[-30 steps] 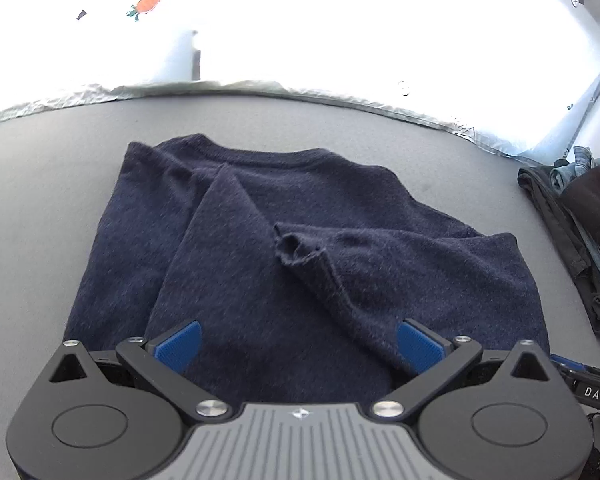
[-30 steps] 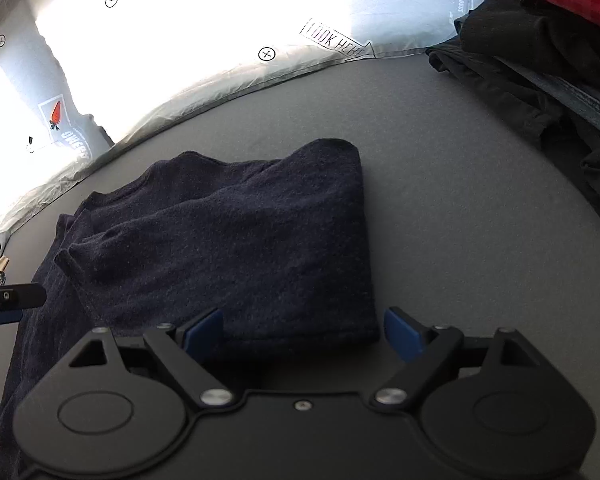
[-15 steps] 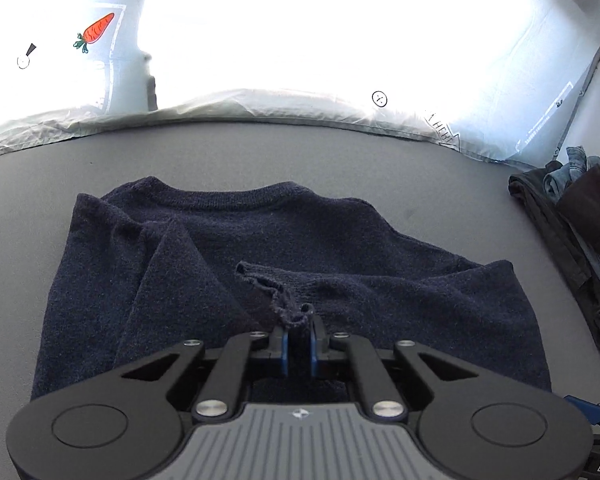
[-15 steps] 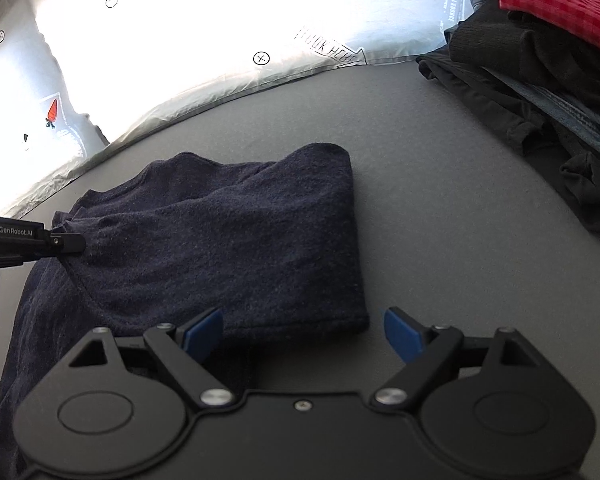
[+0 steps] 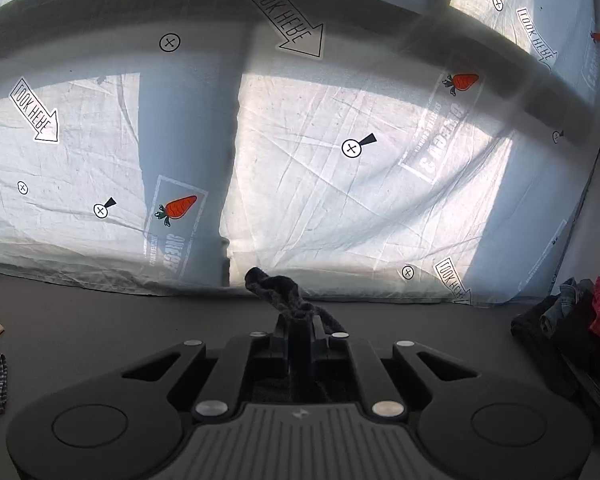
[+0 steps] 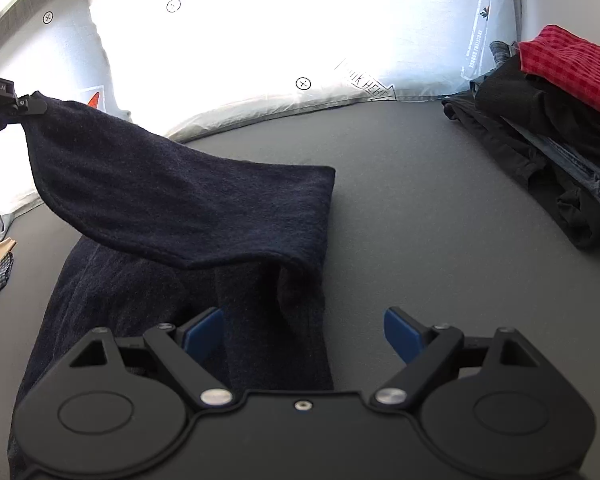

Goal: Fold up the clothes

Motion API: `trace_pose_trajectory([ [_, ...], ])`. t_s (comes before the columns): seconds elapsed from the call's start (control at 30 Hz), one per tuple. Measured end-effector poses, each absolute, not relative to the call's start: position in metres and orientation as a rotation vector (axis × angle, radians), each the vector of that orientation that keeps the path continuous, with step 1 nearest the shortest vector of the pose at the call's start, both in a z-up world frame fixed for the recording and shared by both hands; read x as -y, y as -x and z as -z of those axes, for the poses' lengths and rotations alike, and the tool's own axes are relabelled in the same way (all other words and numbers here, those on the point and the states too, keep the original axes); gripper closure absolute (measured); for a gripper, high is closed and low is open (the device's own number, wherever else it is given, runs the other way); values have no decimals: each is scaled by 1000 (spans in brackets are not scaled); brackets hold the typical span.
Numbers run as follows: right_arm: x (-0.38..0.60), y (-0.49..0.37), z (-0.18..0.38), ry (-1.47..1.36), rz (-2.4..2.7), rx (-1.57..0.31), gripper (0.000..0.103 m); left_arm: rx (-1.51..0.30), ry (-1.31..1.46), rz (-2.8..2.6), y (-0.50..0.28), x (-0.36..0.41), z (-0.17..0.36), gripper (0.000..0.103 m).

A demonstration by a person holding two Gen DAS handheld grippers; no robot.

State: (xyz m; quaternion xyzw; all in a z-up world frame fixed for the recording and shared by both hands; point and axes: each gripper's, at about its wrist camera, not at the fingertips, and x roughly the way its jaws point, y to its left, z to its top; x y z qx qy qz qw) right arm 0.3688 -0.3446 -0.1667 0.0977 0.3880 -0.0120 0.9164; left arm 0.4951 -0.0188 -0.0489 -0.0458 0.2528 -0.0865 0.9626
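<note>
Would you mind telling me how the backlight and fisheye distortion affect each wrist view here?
Right wrist view: the translucent printed sheet is blown out to white and the dark navy knit sweater loses detail. Left wrist view: the sheet is evenly exposed, its carrots and arrows readable, with window-frame shadows across it. Both views bend straight edges, as at the grey tabletop.
</note>
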Motion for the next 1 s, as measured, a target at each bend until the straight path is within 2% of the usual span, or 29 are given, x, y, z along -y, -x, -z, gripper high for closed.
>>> trace_pose_trajectory([
  [0.27,283,-371,187,-42,121,-893,17,-502,143,151,-516,-60,45,94],
  [0.33,270,-377,192,11,151,-920,24,-508,174,151,-520,-79,49,94],
  [0.37,264,-380,194,41,167,-933,32,-506,193,153,-521,-88,49,94],
  [0.4,260,-383,195,63,176,-940,45,-502,211,159,-522,-96,49,94],
  [0.43,256,-386,194,68,171,-947,51,-496,227,172,-524,-104,48,94],
  [0.47,253,-388,192,63,162,-949,64,-488,241,185,-526,-110,46,94],
  [0.5,247,-388,188,63,165,-938,85,-477,251,195,-529,-116,43,94],
  [0.53,242,-389,184,62,168,-926,88,-461,258,207,-531,-121,39,94],
  [0.73,198,-388,155,79,128,-857,89,-320,266,226,-536,-154,7,94],
  [0.83,176,-389,150,56,72,-854,85,-326,261,124,-536,-181,17,94],
  [0.9,167,-391,154,42,38,-865,68,-389,256,3,-536,-204,41,94],
  [0.93,162,-390,155,40,31,-872,63,-439,260,-57,-536,-215,56,94],
  [1.0,158,-385,158,31,3,-879,60,-562,269,-170,-535,-239,91,93],
])
